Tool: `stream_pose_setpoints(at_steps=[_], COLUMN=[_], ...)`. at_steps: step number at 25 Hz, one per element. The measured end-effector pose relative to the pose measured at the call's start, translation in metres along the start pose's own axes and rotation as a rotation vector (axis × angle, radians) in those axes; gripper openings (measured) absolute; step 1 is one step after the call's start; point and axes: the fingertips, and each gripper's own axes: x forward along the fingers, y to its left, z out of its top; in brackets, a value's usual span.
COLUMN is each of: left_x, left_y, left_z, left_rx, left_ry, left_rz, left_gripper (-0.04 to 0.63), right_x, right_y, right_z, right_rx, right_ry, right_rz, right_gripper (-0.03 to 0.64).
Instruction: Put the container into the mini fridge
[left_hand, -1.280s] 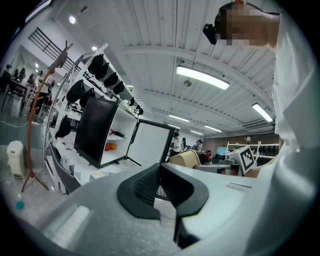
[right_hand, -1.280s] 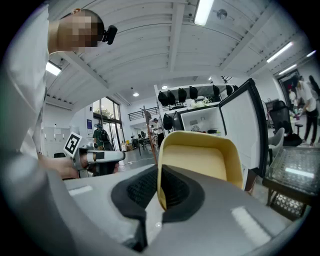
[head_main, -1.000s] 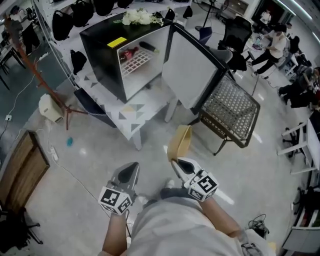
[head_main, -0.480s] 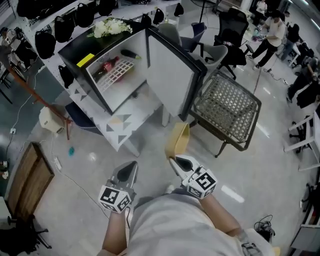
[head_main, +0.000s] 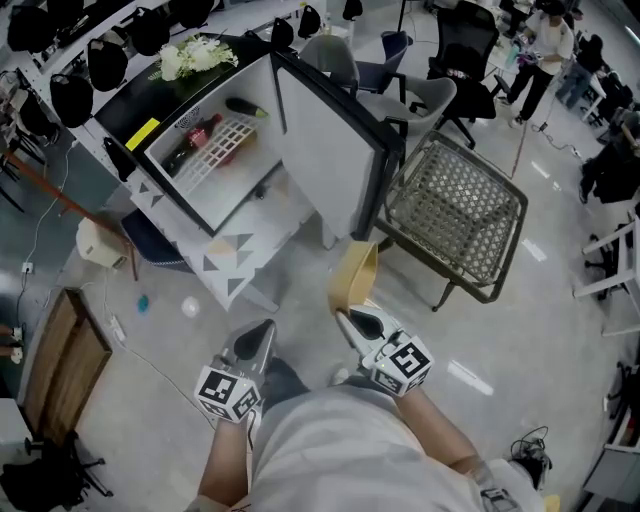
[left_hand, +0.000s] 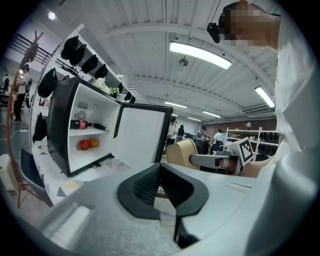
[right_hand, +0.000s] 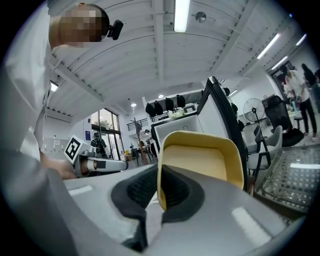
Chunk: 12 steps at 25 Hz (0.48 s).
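The black mini fridge (head_main: 170, 150) stands on a low patterned table, its white-lined door (head_main: 325, 150) swung open toward me. A bottle (head_main: 195, 135) lies on its wire shelf; red and orange fruit (left_hand: 86, 144) sit below. My right gripper (head_main: 345, 318) is shut on the rim of a tan-yellow container (head_main: 356, 280), held upright in front of me, short of the fridge. The right gripper view shows the container (right_hand: 202, 160) clamped between the jaws, with the fridge door (right_hand: 225, 117) behind it. My left gripper (head_main: 262, 335) is shut and holds nothing, beside the right one.
A wire-mesh chair (head_main: 455, 215) stands right of the open door. The patterned table (head_main: 235, 250) juts out under the fridge. White flowers (head_main: 195, 55) lie on the fridge top. A wooden panel (head_main: 55, 355) and cables lie at left. Office chairs and people are behind.
The fridge and chair have slid left and nearer in the head view as the person steps forward. Both grippers keep their pose, the right still holding the container.
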Motion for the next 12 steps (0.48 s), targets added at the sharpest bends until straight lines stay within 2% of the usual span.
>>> stream_pose_setpoints(at_steps=[4, 12], left_x=[0.019, 0.050], left_y=[0.028, 0.106], left_z=[0.010, 0.033], left_rx=[-0.004, 0.002], left_ry=[0.002, 0.016], left_rz=[-0.034, -0.172], left_gripper=[0.008, 0.009], right_x=[0.027, 0.101], right_y=[-0.010, -0.020], right_z=[-0.001, 0.010], right_rx=[0.002, 0.014], right_ry=[0.021, 0.024], right_rz=[-0.018, -0.129], right_gripper=[0.012, 0.012])
